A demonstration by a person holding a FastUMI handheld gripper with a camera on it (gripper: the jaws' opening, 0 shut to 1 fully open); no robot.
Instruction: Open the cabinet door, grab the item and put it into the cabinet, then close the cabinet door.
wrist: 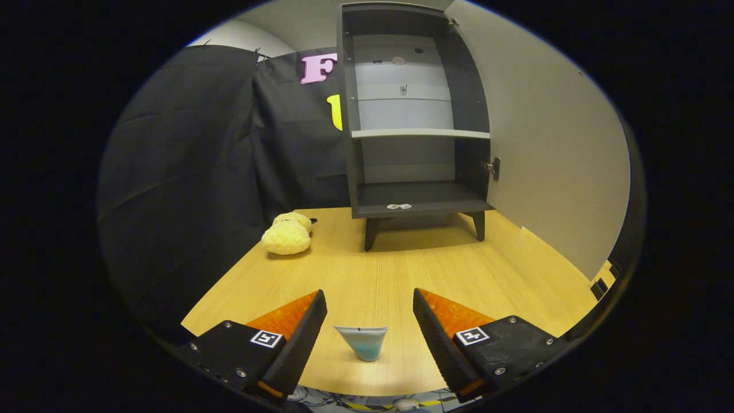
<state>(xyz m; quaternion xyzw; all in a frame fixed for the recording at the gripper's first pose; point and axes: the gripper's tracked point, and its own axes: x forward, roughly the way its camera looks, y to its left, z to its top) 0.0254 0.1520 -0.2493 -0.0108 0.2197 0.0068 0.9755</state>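
Toy beyond spread tool

Your gripper is spread wide over the table; the yellow plush toy lies left of the open cabinet.

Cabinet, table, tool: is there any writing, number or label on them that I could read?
Square markers on the gripper: patterns, no words.
Small stickers on the cabinet floor: too small to read.
No other writing on these; the jaws stand open, a small blue item between them.
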